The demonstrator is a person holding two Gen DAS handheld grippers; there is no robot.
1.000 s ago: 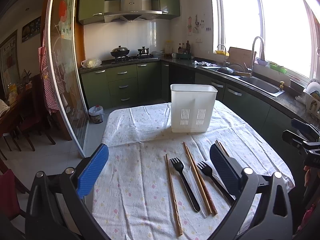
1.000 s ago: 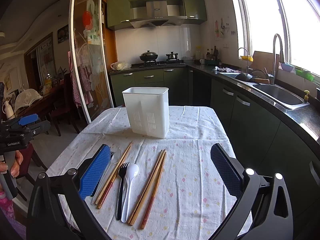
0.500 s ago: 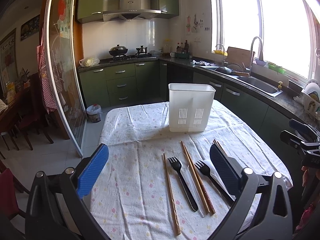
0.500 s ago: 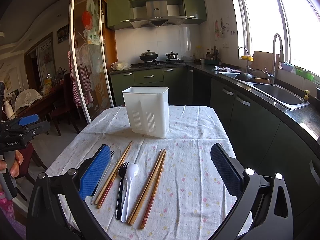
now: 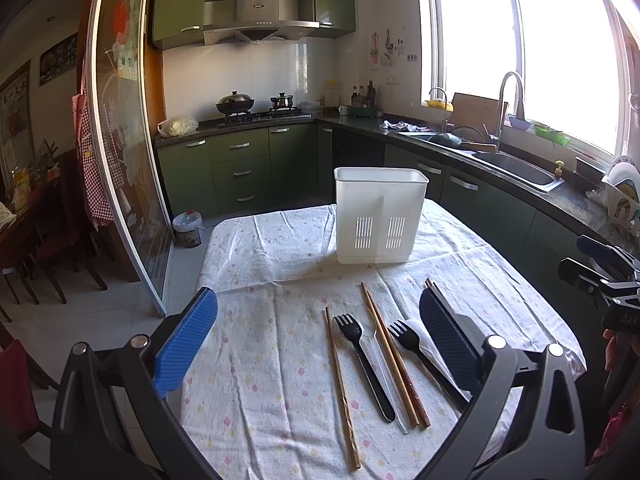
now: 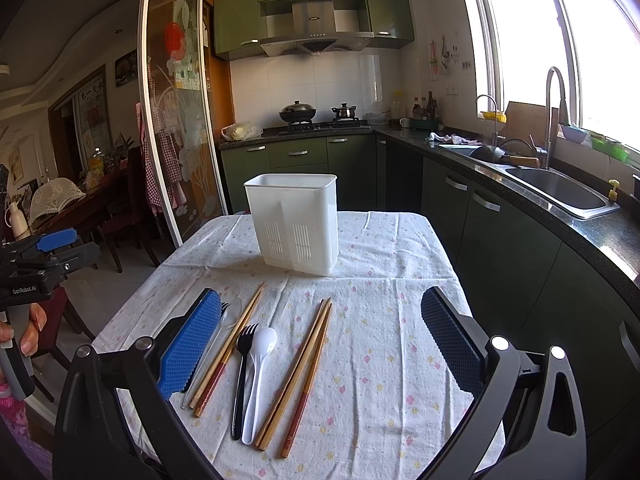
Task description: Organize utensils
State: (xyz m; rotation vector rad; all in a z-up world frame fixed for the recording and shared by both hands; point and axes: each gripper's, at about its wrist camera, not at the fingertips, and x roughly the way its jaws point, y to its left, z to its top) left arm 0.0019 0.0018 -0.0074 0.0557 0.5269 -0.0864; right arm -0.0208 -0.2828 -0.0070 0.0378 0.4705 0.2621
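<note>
Both grippers idle above the near table edge, nothing held. Left gripper (image 5: 320,332) jaws wide apart; right gripper (image 6: 320,340) same.

Utensils lie flat in a row on the floral tablecloth (image 6: 380,340), near side of the white slotted utensil holder (image 6: 296,220), which stands upright and looks empty from here, well apart from the row.

From the right wrist view: chopstick pair (image 6: 298,372) to the right, white plastic spoon (image 6: 258,368) touching a black plastic fork (image 6: 242,368), second chopstick pair (image 6: 228,350) to the left, clear utensil partly hidden behind the left finger pad. Left wrist view adds a lone chopstick (image 5: 340,384) and another black fork (image 5: 364,364).

Handling, my guess: everything light and stiff. Chopsticks thin and likely to roll, so pinch mid-shaft, both sticks together. Plastic cutlery is probably slick and low-profile on soft cloth; grab at the handle.

Readable text: "GenRobot.AI" on the left gripper body (image 6: 24,290). Range hood logo too small.
</note>
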